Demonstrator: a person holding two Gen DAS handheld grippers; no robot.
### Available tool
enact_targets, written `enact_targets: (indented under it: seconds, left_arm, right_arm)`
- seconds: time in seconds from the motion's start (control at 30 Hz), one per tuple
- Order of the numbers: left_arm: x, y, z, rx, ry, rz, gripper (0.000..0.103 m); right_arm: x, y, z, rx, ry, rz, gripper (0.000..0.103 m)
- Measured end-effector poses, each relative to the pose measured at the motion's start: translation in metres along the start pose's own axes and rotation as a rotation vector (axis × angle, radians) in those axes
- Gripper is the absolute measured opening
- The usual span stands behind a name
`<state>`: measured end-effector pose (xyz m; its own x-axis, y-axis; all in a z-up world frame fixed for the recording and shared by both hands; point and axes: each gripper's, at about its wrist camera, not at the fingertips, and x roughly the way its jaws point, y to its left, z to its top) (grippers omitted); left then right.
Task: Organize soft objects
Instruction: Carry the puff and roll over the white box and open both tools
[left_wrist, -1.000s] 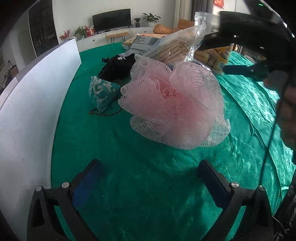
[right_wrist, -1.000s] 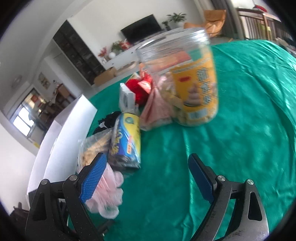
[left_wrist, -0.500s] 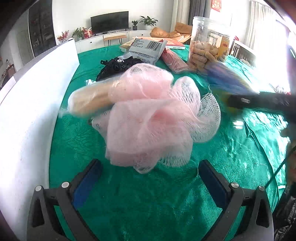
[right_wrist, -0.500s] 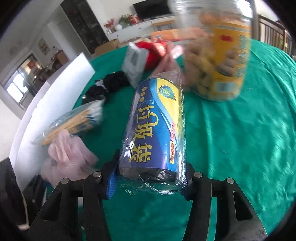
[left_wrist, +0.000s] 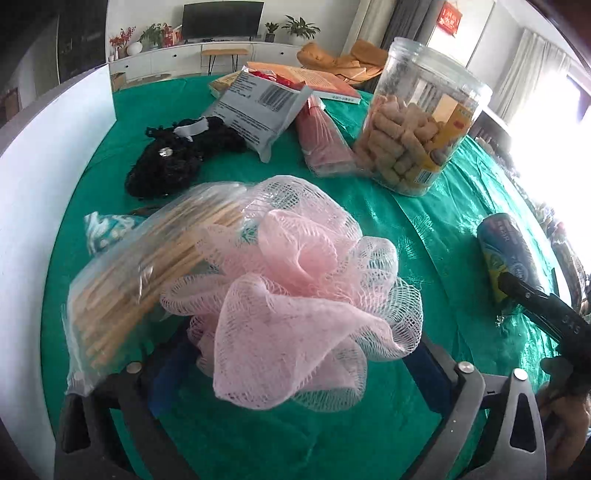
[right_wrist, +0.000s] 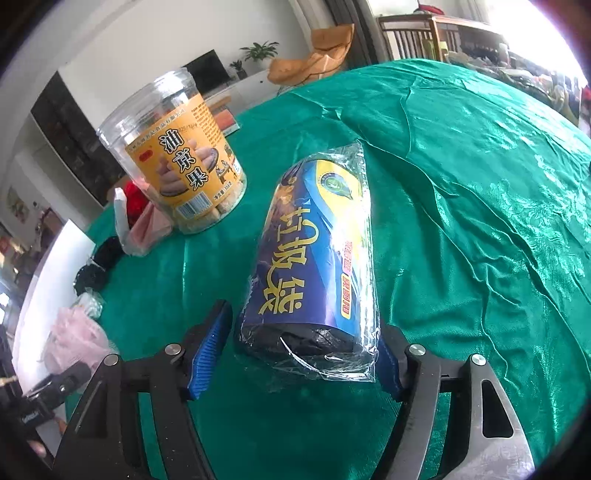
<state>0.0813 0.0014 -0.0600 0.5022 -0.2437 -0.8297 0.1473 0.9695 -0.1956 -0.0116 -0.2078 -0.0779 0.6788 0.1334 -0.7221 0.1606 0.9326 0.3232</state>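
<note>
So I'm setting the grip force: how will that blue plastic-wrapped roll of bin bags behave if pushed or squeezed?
The blue plastic-wrapped roll of bin bags lies on its side on the green tablecloth, so it will probably roll if nudged sideways. Its loose glossy film looks slippery and may shift under the pads. The coiled end suggests that it gives slightly, not rigid.

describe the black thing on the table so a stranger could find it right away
On the green tablecloth, look between the white board and the clear snack jar. The black lace bundle lies there, with the grey barcode packet resting on its far end. It is the only black, crinkly fabric item, with a small white tag on top.
</note>
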Motion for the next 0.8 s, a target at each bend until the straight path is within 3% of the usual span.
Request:
enact_targets:
  seconds: [0.07,0.1,0.17,0.23,0.3,0.33,0.4,0.47,0.57,0.7,0.8]
  left_arm:
    - [0.001,-0.007,0.001,0.031,-0.018,0.051,0.055]
    - [0.003,-0.007,0.003,0.036,-0.009,0.025,0.046]
    - [0.003,-0.007,0.004,0.025,0.001,-0.020,0.033]
    - [0.000,-0.009,0.003,0.037,0.012,-0.067,0.030]
    - [-0.008,-0.017,-0.001,0.080,0.010,-0.079,0.029]
    - [-0.012,-0.019,-0.004,0.100,0.005,-0.083,0.030]
    - [-0.017,-0.020,-0.012,0.111,-0.014,-0.106,0.046]
    - [-0.018,-0.016,-0.024,0.119,-0.003,-0.122,0.092]
    - [-0.019,-0.010,-0.034,0.123,-0.003,-0.124,0.096]
    - [-0.014,-0.027,-0.022,0.150,-0.005,-0.111,0.096]
    - [-0.003,-0.043,-0.011,0.182,0.003,-0.048,0.096]
  right_arm:
    - [-0.003,-0.008,-0.005,0.009,0.043,0.019,0.076]
    - [-0.002,-0.015,0.004,0.010,0.076,0.026,0.076]
    - [0.004,-0.016,0.023,-0.009,0.138,0.027,0.078]
    - [0.020,-0.017,0.046,-0.049,0.194,0.020,0.078]
    - [0.027,-0.021,0.059,-0.038,0.227,0.014,0.057]
    - [0.036,-0.031,0.075,-0.027,0.231,0.020,0.055]
    - [0.037,-0.029,0.094,-0.070,0.214,-0.040,0.055]
    - [0.034,-0.026,0.109,-0.149,0.175,-0.094,0.055]
    - [0.032,-0.022,0.112,-0.199,0.196,-0.105,0.055]
    - [0.051,-0.045,0.119,-0.223,0.245,-0.127,0.055]
    - [0.059,-0.041,0.129,-0.203,0.184,-0.139,0.055]
